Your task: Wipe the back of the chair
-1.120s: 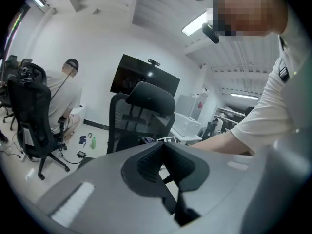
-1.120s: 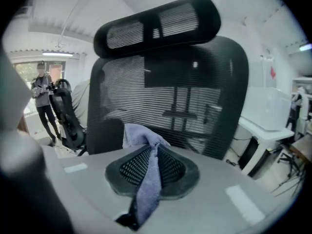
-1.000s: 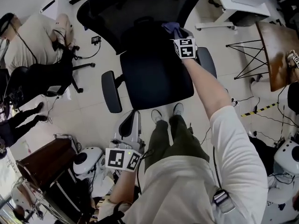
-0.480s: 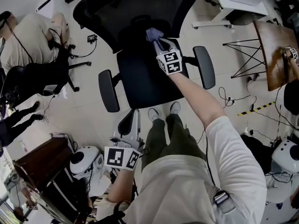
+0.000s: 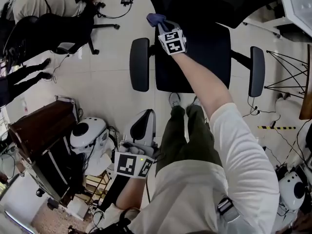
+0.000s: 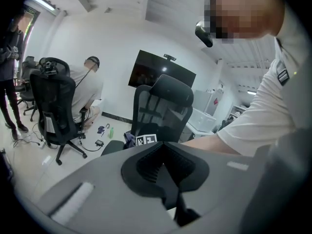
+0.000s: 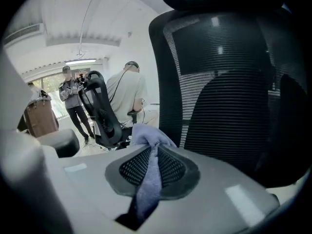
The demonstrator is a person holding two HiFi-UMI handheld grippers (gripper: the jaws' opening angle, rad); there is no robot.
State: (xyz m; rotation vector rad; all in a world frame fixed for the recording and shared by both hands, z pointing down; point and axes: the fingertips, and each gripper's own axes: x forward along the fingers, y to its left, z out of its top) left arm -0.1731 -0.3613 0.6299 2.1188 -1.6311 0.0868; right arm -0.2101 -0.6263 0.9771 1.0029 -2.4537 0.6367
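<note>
The mesh backrest (image 7: 229,96) of the black office chair (image 5: 209,48) stands upright directly ahead of the right gripper (image 7: 152,155). A blue-violet cloth (image 7: 147,179) is pinched between that gripper's jaws. Its free tuft is placed just beside the backrest's edge on the person's left; contact cannot be confirmed. The step in hand is judged to be a wiping pass at that edge. For the next move, the cloth is to be pressed to the mesh and drawn across it. The left gripper (image 6: 165,167) is held low at the person's side, jaws pressed together with nothing between them. No brand or legible writing is seen; only square markers (image 5: 171,42) are carried on the gripper cubes.
</note>
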